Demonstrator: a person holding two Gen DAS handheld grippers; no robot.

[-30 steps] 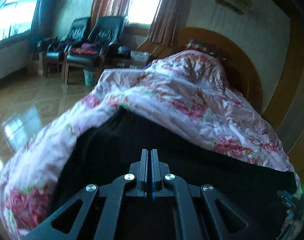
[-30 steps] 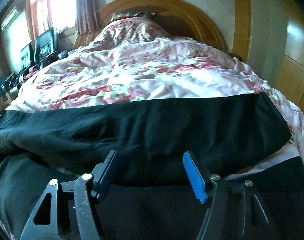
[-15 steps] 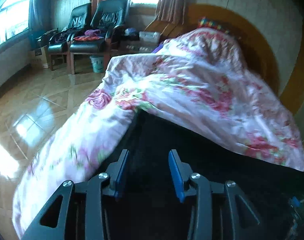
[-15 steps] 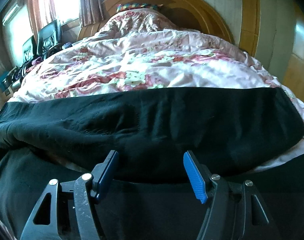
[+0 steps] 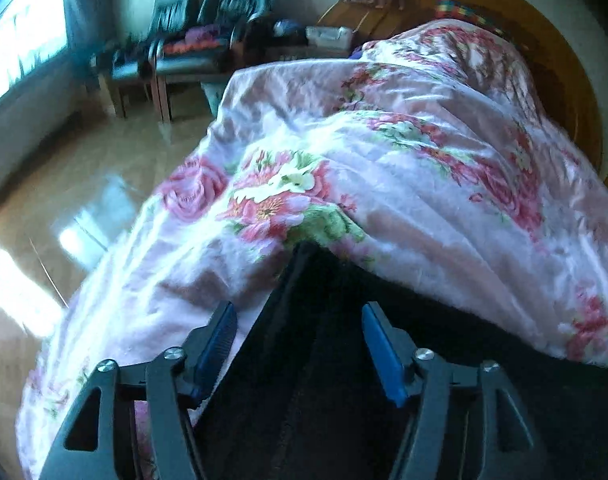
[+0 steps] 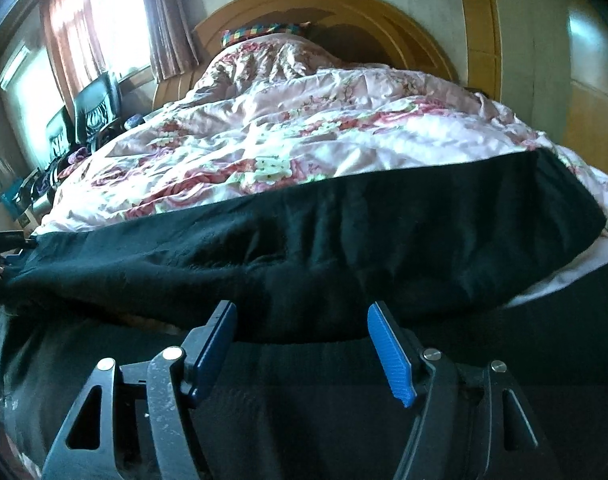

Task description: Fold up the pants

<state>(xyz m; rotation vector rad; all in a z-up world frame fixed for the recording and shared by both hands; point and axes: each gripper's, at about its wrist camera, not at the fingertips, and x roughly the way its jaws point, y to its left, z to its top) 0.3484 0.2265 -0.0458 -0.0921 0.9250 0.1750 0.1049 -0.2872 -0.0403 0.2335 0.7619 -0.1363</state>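
While the left tool was clamped tight a second ago, its jaws are now opening, parted to a middling gap with a corner of the black pants lying between the blue pads but not pinched. Looks like a release: it has let the fabric go and swung toward the left edge of the bed, so floor and floral quilt now fill more of its view. I'd judge one fold laid down and this hand free to regrip.

Right tool has barely shifted; jaws stand wide, nothing pressed between them, hovering over the near layer of pants. From its view the pants stretch across the bed's near end, left to right, a thick band doubled over a lower layer, on top of the quilt.

Hard to make out:
- near part of the garment is cut off under both tools, so waistband versus leg ends can't be told
- black fabric hides seams and fold lines in shadow
- left-wrist view is motion-blurred, chairs far left smeared
- something dark at the right view's far left edge, likely the other tool, too clipped to confirm
- headboard partly hidden behind bunched quilt
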